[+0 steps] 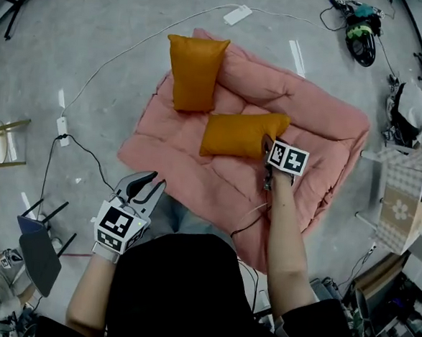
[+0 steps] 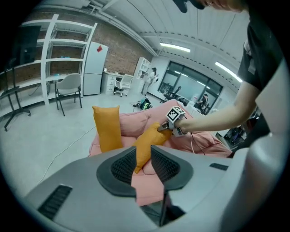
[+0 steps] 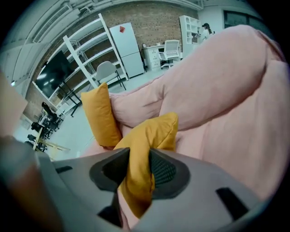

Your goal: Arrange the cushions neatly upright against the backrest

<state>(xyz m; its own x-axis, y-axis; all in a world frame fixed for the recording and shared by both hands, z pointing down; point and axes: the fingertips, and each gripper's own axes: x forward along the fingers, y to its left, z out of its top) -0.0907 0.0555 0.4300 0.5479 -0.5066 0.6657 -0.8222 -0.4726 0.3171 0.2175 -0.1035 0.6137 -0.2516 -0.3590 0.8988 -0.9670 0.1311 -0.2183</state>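
Orange cushion (image 1: 242, 134) lies on its side mid-seat on the pink floor sofa (image 1: 320, 157), one end pinched between the right gripper's (image 1: 267, 148) jaws, while the left gripper (image 1: 143, 188) hovers off the sofa's near-left edge, jaws slightly parted, empty.

- Evenly bright, diffuse indoor light from ceiling strip lights (image 2: 174, 46); no glare.
- Faint, soft-edged shadows only.
- Heavy fisheye bending and black corners in both gripper views; milder bending in head view.
- Slightly soft on the cushion (image 3: 138, 176) nearest the lens; sharp elsewhere.
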